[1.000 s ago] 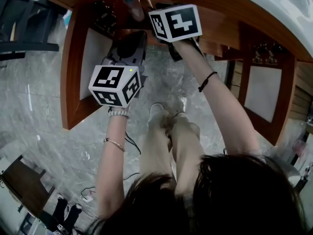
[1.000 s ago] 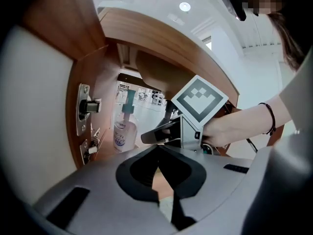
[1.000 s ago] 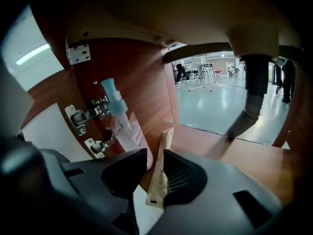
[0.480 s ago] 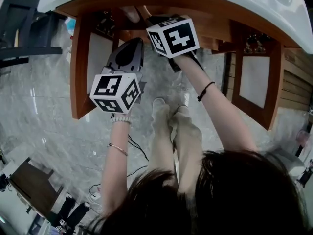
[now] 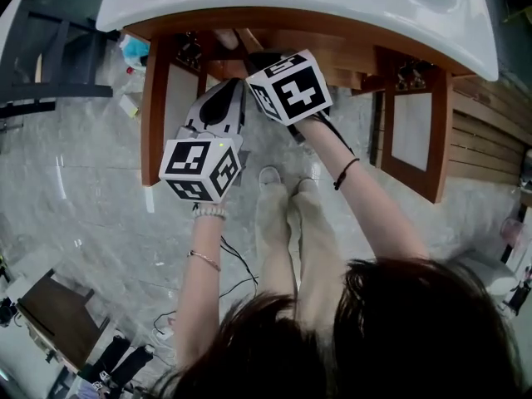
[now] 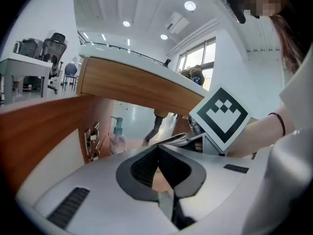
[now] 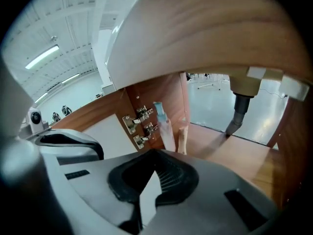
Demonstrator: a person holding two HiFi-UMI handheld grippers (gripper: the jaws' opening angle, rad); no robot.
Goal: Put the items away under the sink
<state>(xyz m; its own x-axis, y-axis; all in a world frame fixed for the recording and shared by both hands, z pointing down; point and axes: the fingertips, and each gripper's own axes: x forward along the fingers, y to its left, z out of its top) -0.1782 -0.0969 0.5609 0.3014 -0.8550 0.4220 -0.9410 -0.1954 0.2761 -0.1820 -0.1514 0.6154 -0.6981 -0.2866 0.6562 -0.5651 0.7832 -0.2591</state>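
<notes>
The cabinet under the white sink (image 5: 332,7) stands with both doors swung out. Inside it, by the left door's hinges (image 7: 137,126), a clear pump bottle (image 7: 164,126) with a teal top stands upright, seen too as a pump bottle (image 6: 116,140) from the other side. A pale wooden stick (image 7: 182,141) stands right beside it. My right gripper (image 7: 154,165) is in front of the opening; its jaws have just been closing and are shut with nothing between them. My left gripper (image 6: 157,155) hangs lower and to the left, also shut and empty.
The grey drain pipe (image 7: 239,111) comes down to the cabinet floor at the right. The left door (image 5: 154,98) and right door (image 5: 411,131) stick out over the marble floor. A teal-topped item (image 5: 133,52) lies on the floor left of the cabinet. My feet (image 5: 283,181) are below the opening.
Both grippers have risen and drawn back a little from the cabinet. The head view has pulled back, so more of the sink top and both doors show.
</notes>
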